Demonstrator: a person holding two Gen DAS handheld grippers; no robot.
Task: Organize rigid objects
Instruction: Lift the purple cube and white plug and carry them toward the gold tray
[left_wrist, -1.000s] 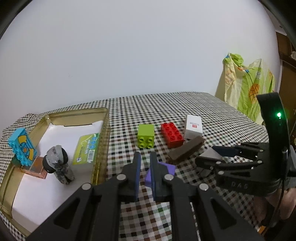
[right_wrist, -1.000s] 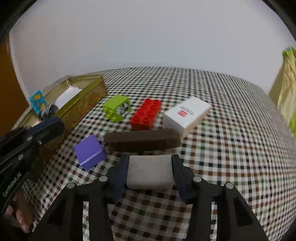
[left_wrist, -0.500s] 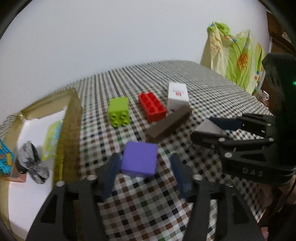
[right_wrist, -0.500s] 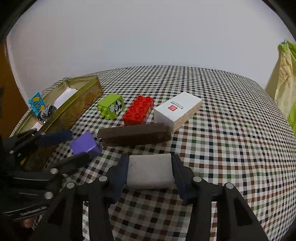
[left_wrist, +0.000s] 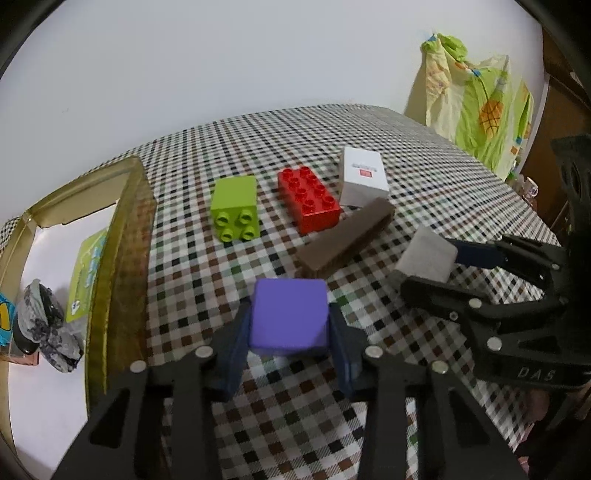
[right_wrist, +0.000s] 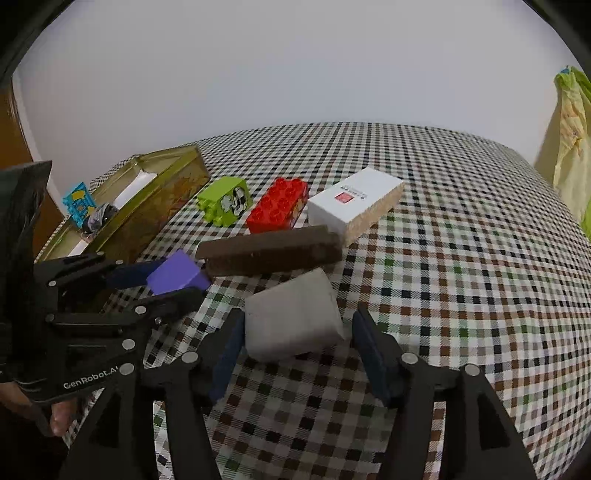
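Closing L gripper (left_wrist: 289, 343) round purple cube (left_wrist: 289, 317)

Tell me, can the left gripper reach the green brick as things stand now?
Probably not yet. The left gripper has just closed on the purple cube, so its jaws are full. The cloth between it and the green brick looks bare; once the cube is put down, the way seems free.

blocked: brown bar (left_wrist: 345, 238) ahead | free: checkered cloth (right_wrist: 461, 295) right

"GenRobot.A" — left gripper (right_wrist: 162, 286); "DAS" — right gripper (left_wrist: 424, 273).
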